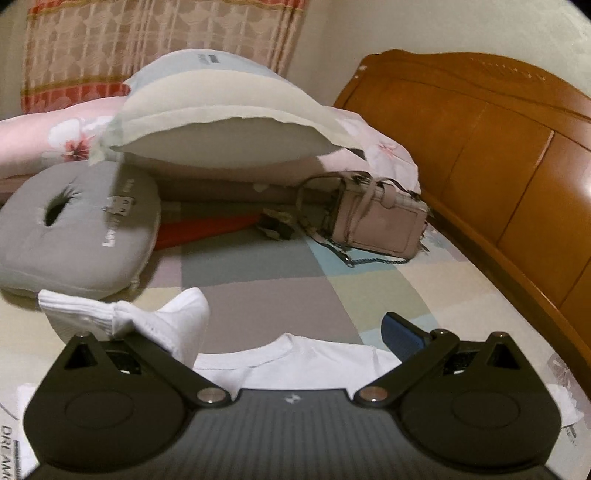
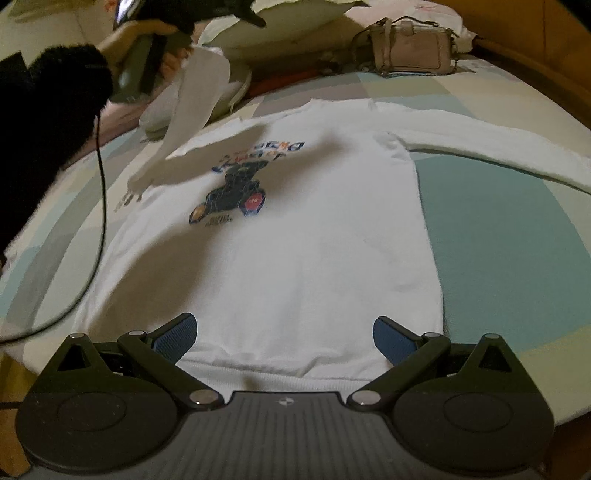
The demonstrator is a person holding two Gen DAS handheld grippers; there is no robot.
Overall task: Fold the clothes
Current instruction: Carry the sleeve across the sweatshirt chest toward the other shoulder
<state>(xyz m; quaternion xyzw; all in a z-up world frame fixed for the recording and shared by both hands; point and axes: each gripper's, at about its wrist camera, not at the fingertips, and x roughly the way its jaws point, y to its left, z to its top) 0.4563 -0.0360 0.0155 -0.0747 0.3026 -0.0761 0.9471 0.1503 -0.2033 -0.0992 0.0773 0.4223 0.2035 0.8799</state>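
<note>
A white sweatshirt [image 2: 295, 240] lies front-up and flat on the bed [image 2: 498, 229], its printed graphic [image 2: 236, 184] on the chest and its hem nearest the right wrist camera. One sleeve [image 2: 480, 144] lies stretched out flat from the sweatshirt's shoulder across the patchwork cover. The other sleeve [image 2: 192, 110] is lifted off the bed and hangs bent above the sweatshirt's chest, casting a shadow on the graphic.

The right gripper [image 2: 284, 338] hovers just above the sweatshirt's hem, jaws spread wide with nothing between the blue pads [image 2: 393, 338].

The left gripper [image 1: 295, 339] is up over the sweatshirt's collar [image 1: 291, 343] with the lifted sleeve's cuff [image 1: 122, 317] draped over its one finger — the other blue pad [image 1: 402, 338] stands well apart from it. The arms look splayed, yet the cloth hides the near fingertip, so I cannot tell how the cuff is held. In the right wrist view a hand [image 2: 147, 33] in a dark fuzzy cuff grips that tool's handle beyond the sweatshirt's shoulder.

Beyond the sweatshirt's collar lie a pink handbag [image 1: 376, 221], a grey cushion [image 1: 74, 229] and a pale pillow [image 1: 229, 110] — behind them the wooden headboard [image 1: 498, 147].
</note>
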